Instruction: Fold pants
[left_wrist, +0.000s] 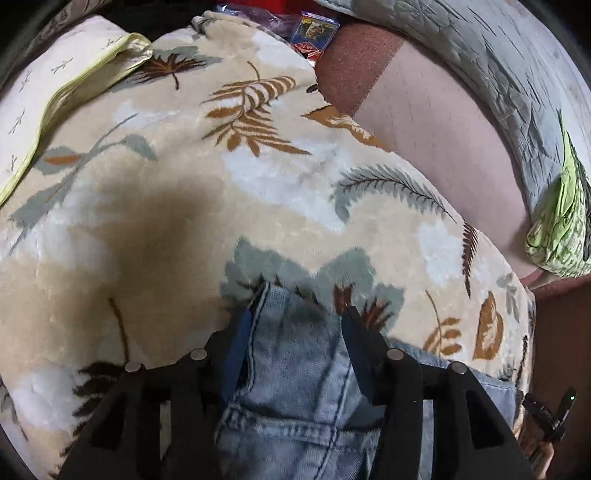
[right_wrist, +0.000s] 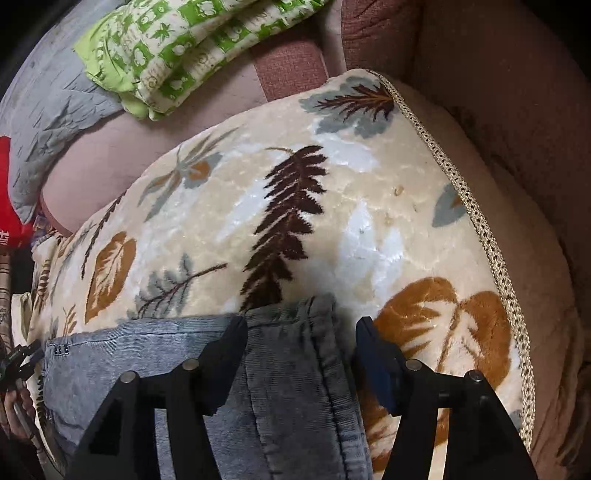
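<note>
One pair of blue denim pants (left_wrist: 295, 373) lies on one leaf-print blanket (left_wrist: 207, 206), under both tools. The left gripper (left_wrist: 295, 317) and right gripper (right_wrist: 301, 325) each stand parted, denim between their fingers, unclamped.

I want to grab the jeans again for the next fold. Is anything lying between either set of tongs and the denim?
Nothing visible. The left tongs stand open over the jeans, denim directly between the fingers. The right tongs also stand open over the jeans' edge. Only the leaf-patterned blanket lies underneath.
</note>
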